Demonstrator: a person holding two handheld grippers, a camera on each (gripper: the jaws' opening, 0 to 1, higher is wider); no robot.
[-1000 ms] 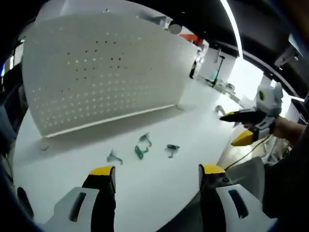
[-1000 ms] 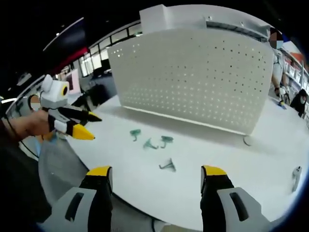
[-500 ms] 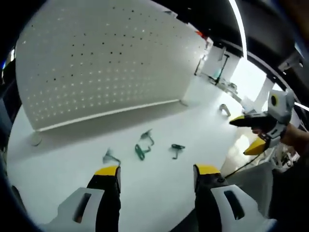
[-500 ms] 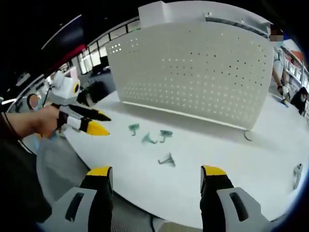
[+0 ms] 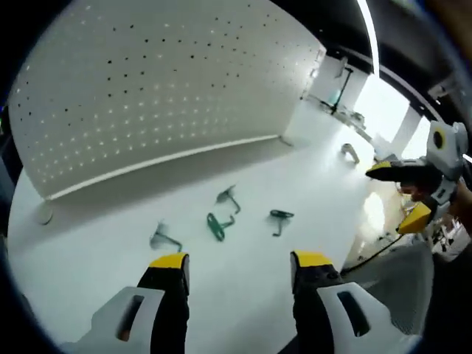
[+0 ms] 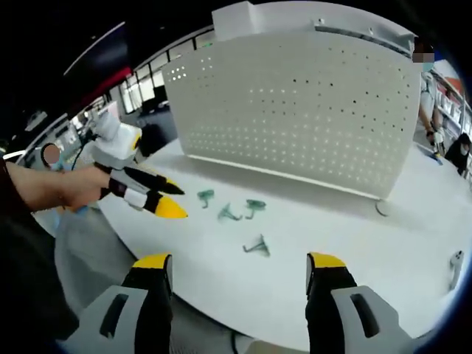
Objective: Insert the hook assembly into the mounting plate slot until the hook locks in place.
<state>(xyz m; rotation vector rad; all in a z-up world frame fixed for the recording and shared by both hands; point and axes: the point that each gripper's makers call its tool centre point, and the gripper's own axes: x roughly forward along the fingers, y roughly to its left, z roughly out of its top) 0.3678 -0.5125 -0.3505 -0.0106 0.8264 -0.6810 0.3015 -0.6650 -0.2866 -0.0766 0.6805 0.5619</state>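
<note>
A large white perforated mounting plate stands upright at the back of the white table. Several small green hooks lie loose in front of it; one hook is in the middle, another to its right. My left gripper is open and empty, a short way in front of the hooks. My right gripper comes in from the right, open. In the right gripper view the plate faces me, the hooks lie below it, and the left gripper hovers open just left of them. My right gripper stands open over the table's near edge.
A small round white disc lies by the plate's right foot. A small metal part sits at the table's far right. The table's curved front edge runs just ahead of my right jaws. A person stands behind the plate.
My left gripper has moved in over the table toward the hooks, nearer the plate. The right gripper has barely moved. The hooks lie where they were.
</note>
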